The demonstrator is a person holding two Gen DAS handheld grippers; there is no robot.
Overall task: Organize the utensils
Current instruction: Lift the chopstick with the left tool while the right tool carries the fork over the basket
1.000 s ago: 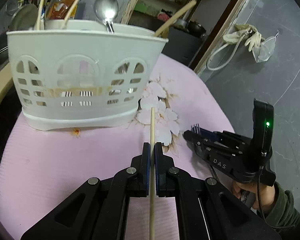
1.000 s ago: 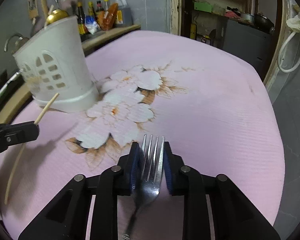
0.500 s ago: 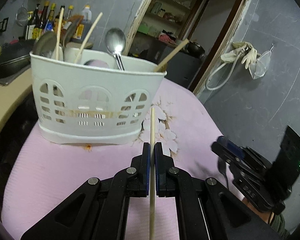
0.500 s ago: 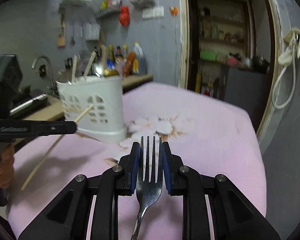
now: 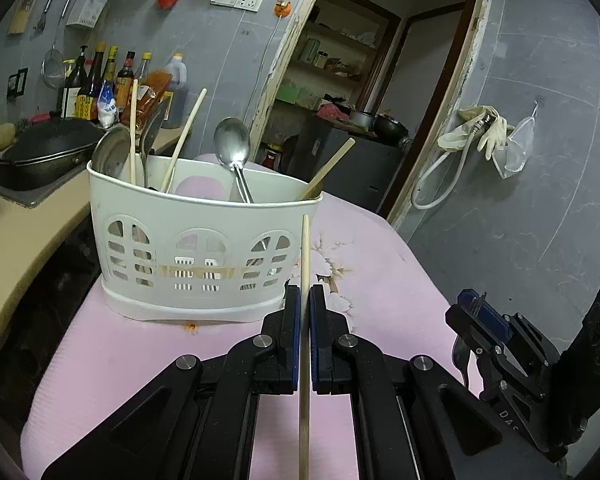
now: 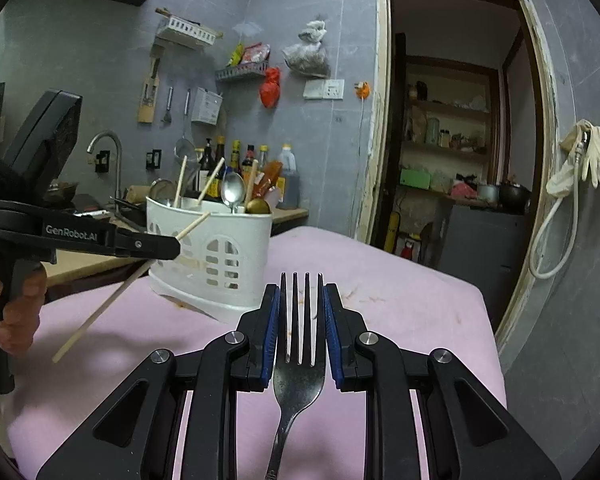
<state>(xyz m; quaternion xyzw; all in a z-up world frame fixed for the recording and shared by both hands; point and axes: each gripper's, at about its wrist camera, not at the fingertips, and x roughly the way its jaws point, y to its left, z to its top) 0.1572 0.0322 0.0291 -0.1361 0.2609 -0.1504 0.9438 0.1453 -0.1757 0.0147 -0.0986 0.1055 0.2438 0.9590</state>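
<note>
Dim, cool indoor light throughout — sharp focus up close, heavy fisheye bending with black corners, a bright glint on the spoon [image 5: 232, 145], soft shadows on the pink cloth [image 6: 400, 292].

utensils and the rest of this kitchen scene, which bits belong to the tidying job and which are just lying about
Job:
white plastic utensil caddy
wooden chopstick in left hand-held gripper
steel fork in right hand-held gripper

Lying about:
dark sauce bottles
black wok
pale rubber gloves
</note>
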